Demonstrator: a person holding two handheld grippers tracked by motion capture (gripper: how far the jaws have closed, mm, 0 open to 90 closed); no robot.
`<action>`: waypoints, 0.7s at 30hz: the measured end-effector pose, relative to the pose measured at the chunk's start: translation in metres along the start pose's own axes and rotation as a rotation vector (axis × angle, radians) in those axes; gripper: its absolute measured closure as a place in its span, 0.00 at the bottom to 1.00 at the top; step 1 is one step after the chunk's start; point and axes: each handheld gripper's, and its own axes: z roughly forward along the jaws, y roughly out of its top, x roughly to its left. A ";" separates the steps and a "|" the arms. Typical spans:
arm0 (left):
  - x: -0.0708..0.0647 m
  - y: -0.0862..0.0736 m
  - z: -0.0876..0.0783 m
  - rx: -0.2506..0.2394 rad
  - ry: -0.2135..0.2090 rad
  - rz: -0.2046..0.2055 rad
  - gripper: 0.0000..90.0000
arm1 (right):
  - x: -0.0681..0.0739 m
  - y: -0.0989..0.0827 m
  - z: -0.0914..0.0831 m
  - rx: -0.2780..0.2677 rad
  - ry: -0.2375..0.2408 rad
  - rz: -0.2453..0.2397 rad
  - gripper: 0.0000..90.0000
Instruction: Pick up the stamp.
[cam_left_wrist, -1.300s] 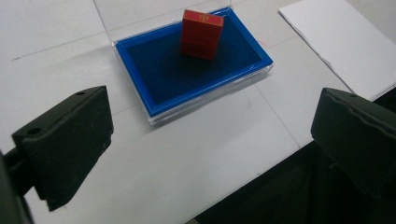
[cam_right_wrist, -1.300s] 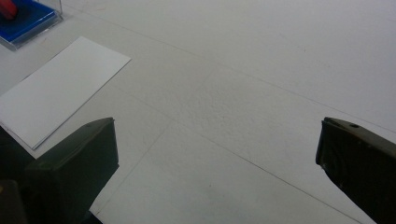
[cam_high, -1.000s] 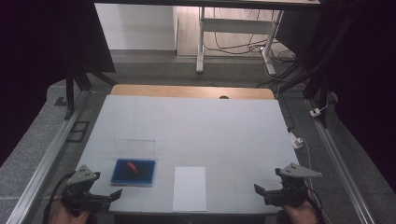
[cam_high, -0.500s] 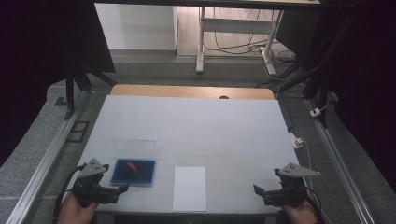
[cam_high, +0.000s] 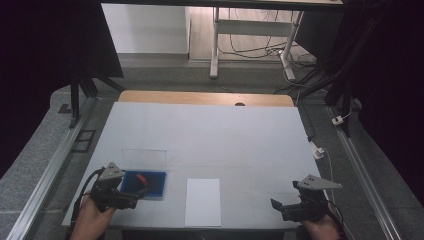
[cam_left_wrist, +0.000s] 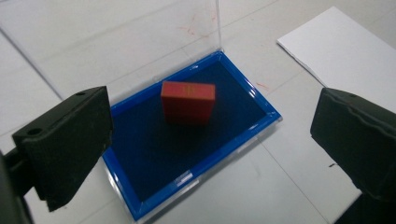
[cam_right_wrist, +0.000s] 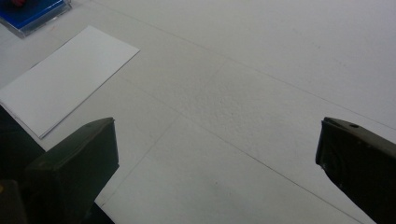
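Gaping wide, left claw (cam_left_wrist: 210, 135) frames boxy red block (cam_left_wrist: 188, 102) in blue-lined tray (cam_left_wrist: 243, 140).

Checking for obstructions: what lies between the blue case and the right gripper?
The white paper sheet lies between the blue case and the right gripper in the high view; otherwise bare table.

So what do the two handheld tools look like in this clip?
Both match: the left tool and right tool have black bodies, each topped by a grey three-cornered plate. Each ends in two blocky black jaws with a small hole near the top. A black cable trails from each. No sleeves are visible on the forearms.
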 end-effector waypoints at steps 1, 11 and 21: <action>0.000 0.001 0.002 0.007 0.005 0.003 0.00 | 0.000 0.000 0.000 0.001 0.001 -0.001 0.00; 0.007 0.011 0.021 0.060 -0.005 0.010 0.00 | 0.000 0.000 0.001 0.006 0.009 -0.007 0.00; 0.012 0.010 0.031 0.127 0.013 0.047 0.07 | 0.001 0.000 0.001 0.012 0.009 -0.014 0.00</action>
